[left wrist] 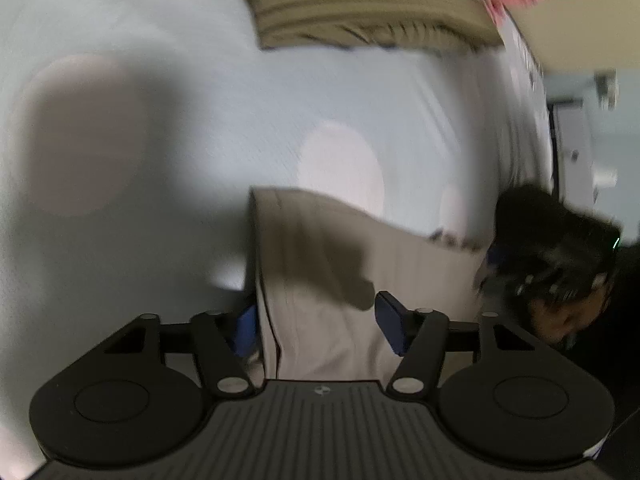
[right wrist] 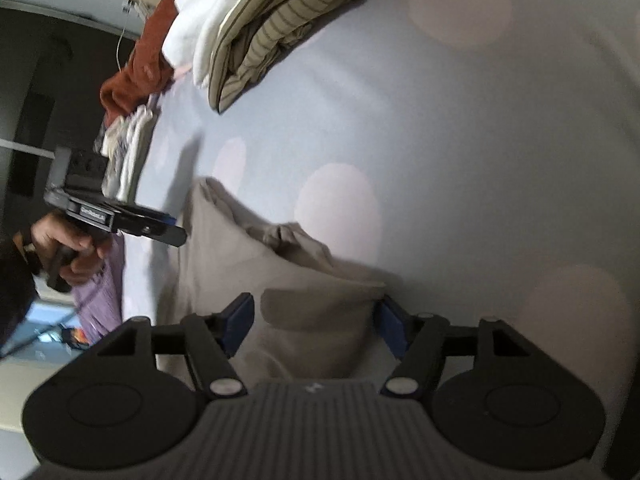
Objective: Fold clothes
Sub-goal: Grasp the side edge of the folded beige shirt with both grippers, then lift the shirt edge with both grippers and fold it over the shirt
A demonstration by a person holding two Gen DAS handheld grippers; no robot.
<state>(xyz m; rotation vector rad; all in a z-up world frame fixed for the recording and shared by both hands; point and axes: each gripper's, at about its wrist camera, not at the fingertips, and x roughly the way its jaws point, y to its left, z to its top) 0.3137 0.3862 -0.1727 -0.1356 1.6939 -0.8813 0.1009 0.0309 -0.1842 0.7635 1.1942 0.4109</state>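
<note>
A beige garment (left wrist: pixel 328 280) lies partly folded on a pale blue sheet with pink dots (left wrist: pixel 160 128). My left gripper (left wrist: pixel 316 326) is open, its blue pads on either side of the garment's near edge. In the right wrist view the same garment (right wrist: pixel 248 264) lies under my right gripper (right wrist: pixel 316 326), which is open with the cloth between its pads. The left gripper (right wrist: pixel 160 230), held in a hand, shows there at the garment's far left edge.
A stack of folded clothes, striped olive (right wrist: pixel 272 36), white (right wrist: pixel 200 28) and rust red (right wrist: pixel 140 68), sits at the far side of the bed. More folded items (right wrist: pixel 128 152) lie at the bed's edge. A purple cloth (right wrist: pixel 100 292) hangs lower left.
</note>
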